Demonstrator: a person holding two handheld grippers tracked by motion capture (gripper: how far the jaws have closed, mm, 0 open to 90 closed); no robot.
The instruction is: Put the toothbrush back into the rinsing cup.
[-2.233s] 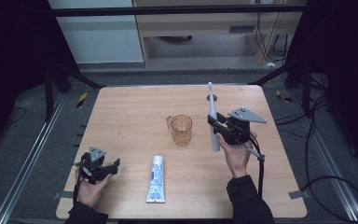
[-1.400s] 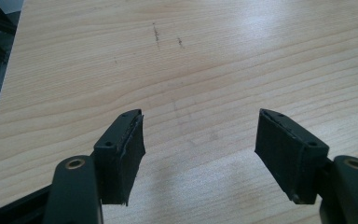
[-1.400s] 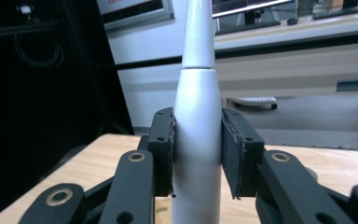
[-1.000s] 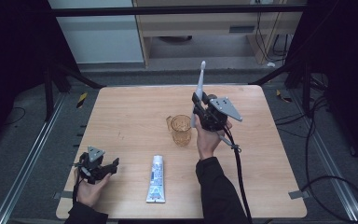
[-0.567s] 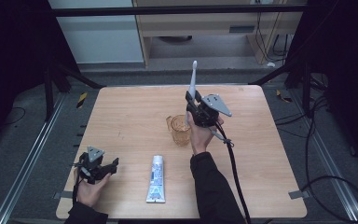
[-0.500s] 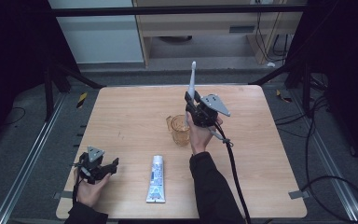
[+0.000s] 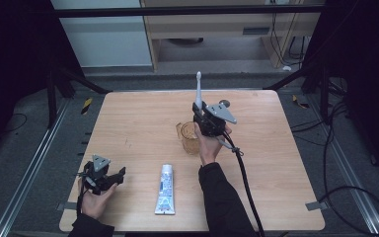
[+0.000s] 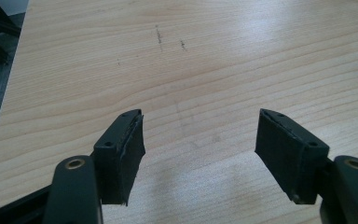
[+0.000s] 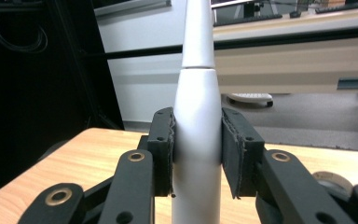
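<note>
My right gripper (image 7: 201, 117) is shut on a white electric toothbrush (image 7: 198, 91), held upright just above and beside the amber glass cup (image 7: 190, 138) near the table's middle. In the right gripper view the jaws clamp the toothbrush (image 9: 196, 126) body on both sides. A white toothpaste tube (image 7: 166, 188) lies flat near the front edge. My left gripper (image 7: 109, 179) rests low at the front left, open, with bare wood between its fingertips (image 8: 121, 154).
The wooden table (image 7: 128, 118) has dark floor and metal rails around it. A small round grey object (image 7: 224, 103) sits behind the right gripper. A cable (image 7: 242, 163) trails from the right gripper toward the front edge.
The right gripper has carried the toothbrush leftward from the right of the cup to right by it, turning it more upright. The left gripper has stayed still.
</note>
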